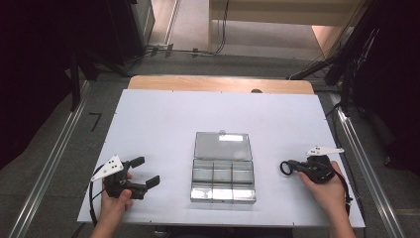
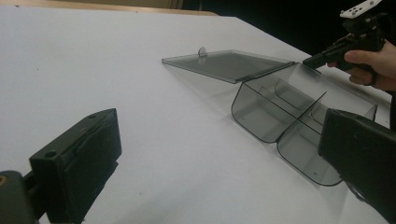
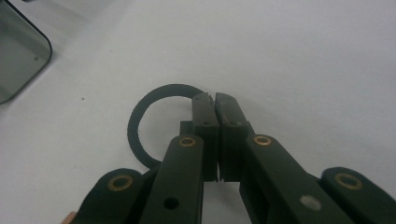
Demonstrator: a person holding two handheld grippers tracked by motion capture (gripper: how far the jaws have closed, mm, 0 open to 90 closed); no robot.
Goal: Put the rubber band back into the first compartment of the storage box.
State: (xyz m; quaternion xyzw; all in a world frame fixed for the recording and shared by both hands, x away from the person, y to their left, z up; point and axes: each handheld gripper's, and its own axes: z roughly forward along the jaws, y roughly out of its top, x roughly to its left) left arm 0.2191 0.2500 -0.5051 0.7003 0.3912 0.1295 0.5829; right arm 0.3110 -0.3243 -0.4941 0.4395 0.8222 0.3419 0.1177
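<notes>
Right tool (image 3: 215,100) pinched together on black ring (image 3: 140,116) lying flat on white tabletop (image 1: 148,124), right of clear compartment box (image 1: 223,181). Left tool (image 1: 146,173) spread apart, empty, left of box. Beyond, lid (image 1: 222,145) open flat.

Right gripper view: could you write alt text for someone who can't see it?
Two black tongs are pinched shut on the rim of a thin black ring lying on a white table. A corner of a clear smoky plastic compartment box shows at the upper left.
</notes>
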